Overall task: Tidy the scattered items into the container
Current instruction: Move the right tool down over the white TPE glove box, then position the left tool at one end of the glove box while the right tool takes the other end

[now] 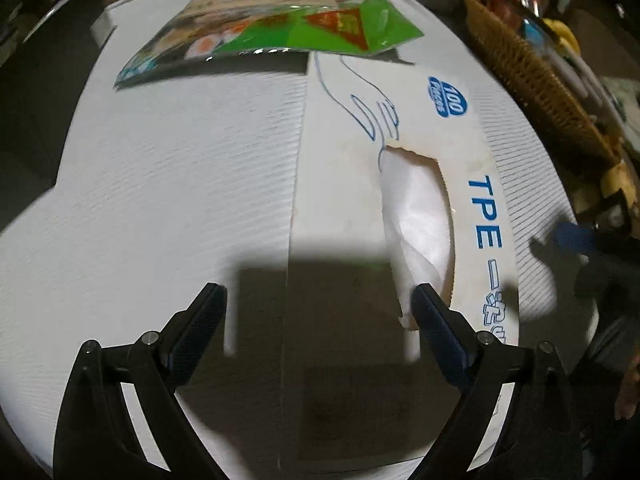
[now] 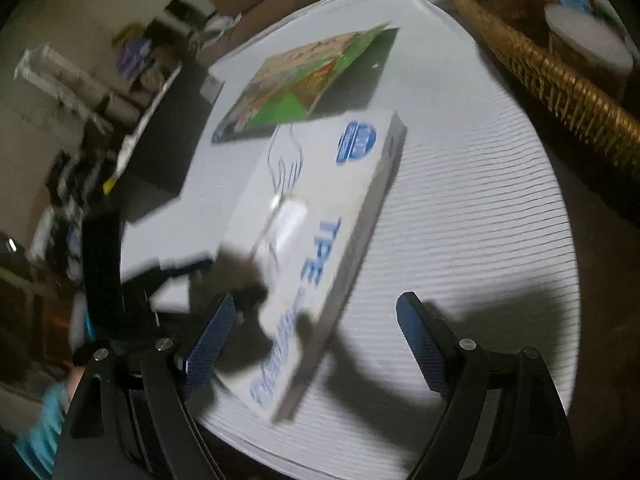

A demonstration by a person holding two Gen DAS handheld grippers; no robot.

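White ribbed table covering lies under the left gripper, whose jaws stand wide and empty above the near end of the glove box. Nearby, the right gripper, equally wide and empty, hangs over that box's near right edge. Farther off, a green packet touches the box's far end, with the wicker basket at far right.

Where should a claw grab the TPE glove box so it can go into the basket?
Take the glove box across its narrow width, pads on its two long side walls near the middle, coming from above. It lies flat on the white mat, too long to span endwise. Keep clear of the end under the green packet.
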